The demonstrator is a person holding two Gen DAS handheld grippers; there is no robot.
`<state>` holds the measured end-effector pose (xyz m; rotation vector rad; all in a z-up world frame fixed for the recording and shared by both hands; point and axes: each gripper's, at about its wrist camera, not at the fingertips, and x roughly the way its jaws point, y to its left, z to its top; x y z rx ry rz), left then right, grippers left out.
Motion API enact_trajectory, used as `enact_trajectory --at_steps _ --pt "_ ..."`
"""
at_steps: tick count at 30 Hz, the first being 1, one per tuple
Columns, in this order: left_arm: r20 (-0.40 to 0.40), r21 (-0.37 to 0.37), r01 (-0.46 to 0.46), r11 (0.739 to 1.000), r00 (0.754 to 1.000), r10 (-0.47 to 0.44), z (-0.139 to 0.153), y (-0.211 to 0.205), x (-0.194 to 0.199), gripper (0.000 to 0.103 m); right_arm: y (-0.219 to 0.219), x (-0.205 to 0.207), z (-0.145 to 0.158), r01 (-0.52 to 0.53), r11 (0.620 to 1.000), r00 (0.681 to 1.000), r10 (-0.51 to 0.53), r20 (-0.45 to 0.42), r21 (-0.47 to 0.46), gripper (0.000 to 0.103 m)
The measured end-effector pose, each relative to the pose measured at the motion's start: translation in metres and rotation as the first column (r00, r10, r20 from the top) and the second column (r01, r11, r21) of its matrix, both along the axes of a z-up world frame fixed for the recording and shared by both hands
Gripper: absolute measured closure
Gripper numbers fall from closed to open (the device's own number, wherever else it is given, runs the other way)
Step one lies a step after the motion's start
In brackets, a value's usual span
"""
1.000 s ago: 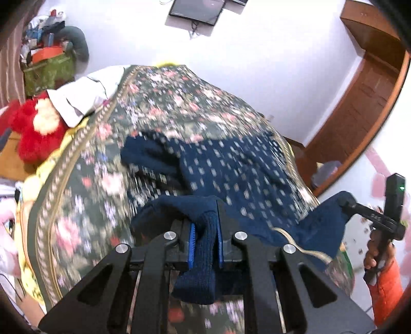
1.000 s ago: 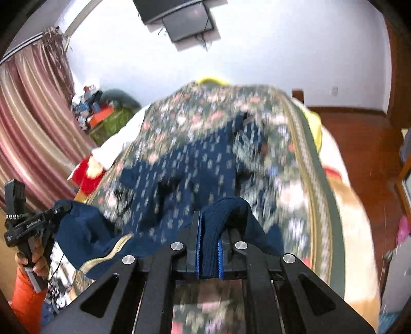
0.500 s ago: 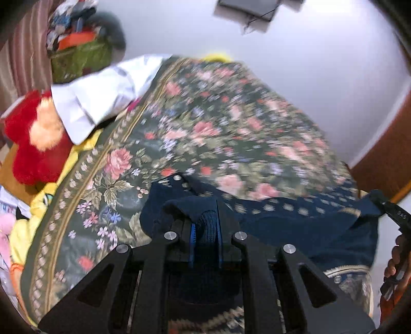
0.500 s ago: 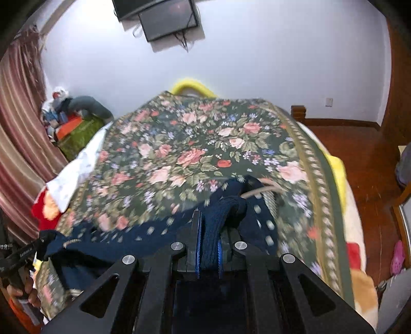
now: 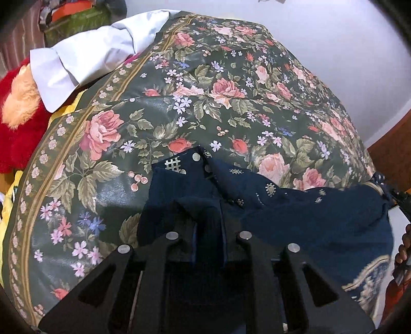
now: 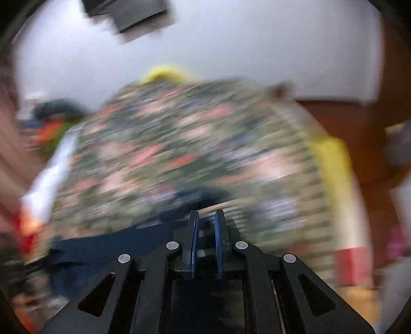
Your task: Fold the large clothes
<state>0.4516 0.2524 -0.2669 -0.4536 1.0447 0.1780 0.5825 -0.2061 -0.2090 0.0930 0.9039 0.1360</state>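
Observation:
A navy blue patterned garment [image 5: 295, 205] lies across the near edge of the floral bedspread [image 5: 205, 102]. My left gripper [image 5: 208, 231] is shut on a fold of the garment, which covers the fingertips. In the blurred right wrist view, my right gripper [image 6: 206, 231] has a small gap between its blue pads, and no cloth shows between them. The garment [image 6: 115, 244] lies to its left, low on the bedspread [image 6: 192, 141].
A white shirt [image 5: 90, 56] and a red plush toy [image 5: 18, 115] lie at the bed's left side. A white wall stands behind the bed. A screen [image 6: 133, 12] hangs on the wall. The wooden floor [image 6: 346, 128] is to the right.
Both grippers carried the garment edge forward and down onto the bed. The right gripper has let go of the cloth and is moving fast. The left still holds its fold.

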Motion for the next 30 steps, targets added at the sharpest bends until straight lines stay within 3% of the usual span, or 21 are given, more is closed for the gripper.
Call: enact_trajectory --at_steps 2,5,8,10,13,17,21,24,27,30 --pt "0.006 -0.043 0.004 0.999 1.000 -0.004 0.009 0.006 -0.001 0.084 -0.027 -0.007 0.019 0.037 0.999 0.999 -0.037 0.031 0.000 0.096" --pt "0.001 -0.103 0.010 0.995 1.000 -0.010 0.030 0.012 -0.005 0.072 -0.043 -0.027 0.035 -0.056 0.995 0.998 0.055 0.020 0.077 0.095" --pt "0.007 -0.042 0.012 0.999 1.000 -0.012 0.052 0.011 -0.007 0.052 -0.025 -0.058 0.044 -0.164 0.986 0.986 0.164 0.024 0.012 0.095" --pt "0.072 0.039 -0.046 0.998 0.996 0.043 0.078 0.013 -0.017 0.032 -0.006 -0.080 0.043 -0.232 0.972 0.972 0.233 0.032 -0.031 0.095" --pt "0.144 0.045 -0.074 0.996 0.987 0.067 0.103 0.017 -0.030 0.029 0.022 -0.104 0.038 -0.323 0.946 0.946 0.323 0.022 -0.005 0.095" --pt "0.136 0.122 -0.023 0.992 0.991 0.006 0.115 0.000 -0.042 0.029 0.064 -0.124 0.028 -0.422 0.906 0.907 0.422 -0.009 0.030 0.095" --pt "0.082 0.164 0.112 0.980 0.989 -0.127 0.100 -0.043 -0.048 0.029 0.106 -0.144 0.016 -0.518 0.854 0.855 0.517 -0.038 -0.038 0.095" --pt "0.043 0.142 0.251 0.957 0.965 -0.259 0.076 -0.088 -0.052 0.029 0.128 -0.163 0.003 -0.584 0.803 0.812 0.580 -0.069 -0.123 0.095" --pt "0.005 0.131 0.358 0.924 0.932 -0.362 0.050 -0.129 -0.051 0.029 0.137 -0.164 -0.019 -0.576 0.778 0.816 0.567 -0.116 -0.251 0.095" --pt "-0.073 0.189 0.401 0.896 0.916 -0.395 0.020 -0.158 -0.045 0.028 0.141 -0.159 -0.047 -0.557 0.758 0.828 0.538 -0.158 -0.338 0.095"
